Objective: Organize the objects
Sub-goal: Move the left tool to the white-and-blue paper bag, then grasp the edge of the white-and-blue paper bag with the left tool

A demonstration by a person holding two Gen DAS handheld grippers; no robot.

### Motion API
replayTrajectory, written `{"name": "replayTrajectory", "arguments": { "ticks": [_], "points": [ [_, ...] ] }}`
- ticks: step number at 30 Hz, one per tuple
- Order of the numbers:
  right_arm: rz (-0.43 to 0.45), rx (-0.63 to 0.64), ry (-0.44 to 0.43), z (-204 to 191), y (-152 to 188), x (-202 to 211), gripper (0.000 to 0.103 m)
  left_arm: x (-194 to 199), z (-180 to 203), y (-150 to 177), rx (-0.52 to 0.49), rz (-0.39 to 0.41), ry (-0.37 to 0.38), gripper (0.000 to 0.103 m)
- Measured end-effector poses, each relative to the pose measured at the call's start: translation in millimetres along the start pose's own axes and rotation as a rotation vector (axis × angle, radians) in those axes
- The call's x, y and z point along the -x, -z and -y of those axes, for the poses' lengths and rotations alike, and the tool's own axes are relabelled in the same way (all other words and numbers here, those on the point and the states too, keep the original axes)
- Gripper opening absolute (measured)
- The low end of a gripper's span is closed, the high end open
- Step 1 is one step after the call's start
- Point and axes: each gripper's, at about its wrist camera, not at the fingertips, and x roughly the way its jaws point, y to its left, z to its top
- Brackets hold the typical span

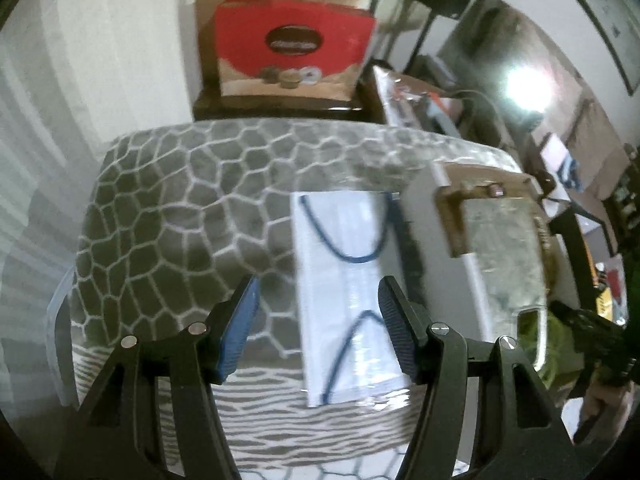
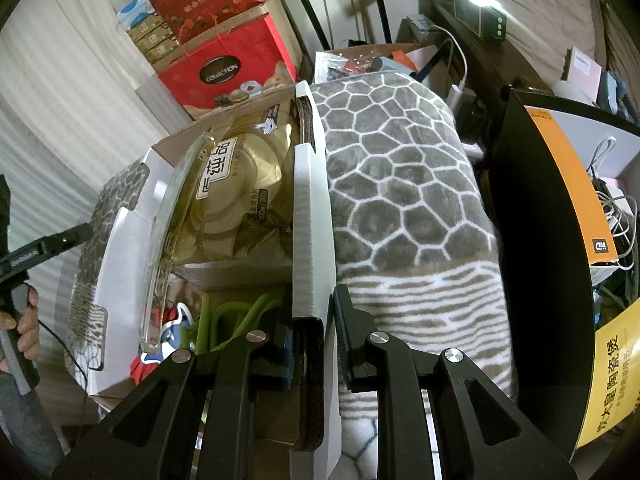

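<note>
A white packet with blue loops, a face mask pack [image 1: 348,292], lies flat on the grey honeycomb blanket [image 1: 192,216]. My left gripper [image 1: 318,320] is open just above its near half, one finger on each side. To the right stands a white cardboard box [image 1: 452,216] holding a gold packet [image 1: 504,248]. In the right wrist view my right gripper [image 2: 310,340] straddles the box's right wall [image 2: 310,220], jaws close around it, one finger inside and one outside. The box holds the gold packet [image 2: 240,188], green bands [image 2: 236,316] and a clear tray [image 2: 172,240].
Red gift boxes [image 1: 292,48] are stacked behind the blanket against a white curtain. A black and orange carton [image 2: 560,184] stands close on the right. Cables and clutter lie at the back right. The left gripper's handle and hand [image 2: 20,320] show at the left edge.
</note>
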Motion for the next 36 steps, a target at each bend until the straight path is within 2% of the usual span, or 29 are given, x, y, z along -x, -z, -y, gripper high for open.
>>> {"name": "replayTrajectory", "arguments": {
  "ticks": [5,9,13,15,16,17,20,22,25,28,33,36],
  "points": [
    [0.000,0.000,0.000,-0.2,-0.2,0.0,0.018,-16.9,-11.0,4.0,0.030,-0.037,0.016,0.058],
    [-0.003,0.006,-0.003,0.1,-0.6,-0.1,0.018,-32.3,-17.2,7.1,0.087,-0.090,0.113,0.058],
    [-0.003,0.006,-0.003,1.1,0.2,0.4,0.018,-43.4,-17.6,11.1,0.120,-0.125,0.177,0.057],
    [-0.003,0.006,-0.002,-0.2,-0.7,0.0,0.018,-45.9,-16.5,11.7,0.122,-0.125,0.199,0.051],
    [-0.003,0.006,-0.002,-0.2,-0.6,0.1,0.018,-46.0,-15.3,11.8,0.114,-0.121,0.198,0.039],
    [-0.003,0.006,-0.003,-0.1,-0.5,0.2,0.018,-47.5,-14.5,12.1,0.107,-0.129,0.192,0.033],
    [-0.003,0.006,-0.001,-0.4,-0.7,0.1,0.018,-47.6,-16.5,11.1,0.109,-0.132,0.197,0.023],
    [-0.004,0.007,-0.001,0.3,-0.8,-0.2,0.019,-47.4,-20.1,10.8,0.129,-0.134,0.225,0.020],
    [-0.004,0.006,-0.001,0.1,-1.0,-0.1,0.019,-45.6,-27.5,10.7,0.171,-0.131,0.330,0.017],
    [-0.005,0.006,-0.001,-0.2,-1.0,-0.1,0.019,-43.6,-29.1,8.7,0.186,-0.116,0.391,0.016],
    [-0.004,0.005,-0.002,-0.7,-1.2,-0.1,0.019,-47.8,-30.6,6.2,0.193,-0.122,0.399,0.018],
    [-0.005,0.007,-0.002,-1.1,-1.3,-0.1,0.019,-45.0,-31.2,7.4,0.209,-0.109,0.405,0.006]
  ]
}}
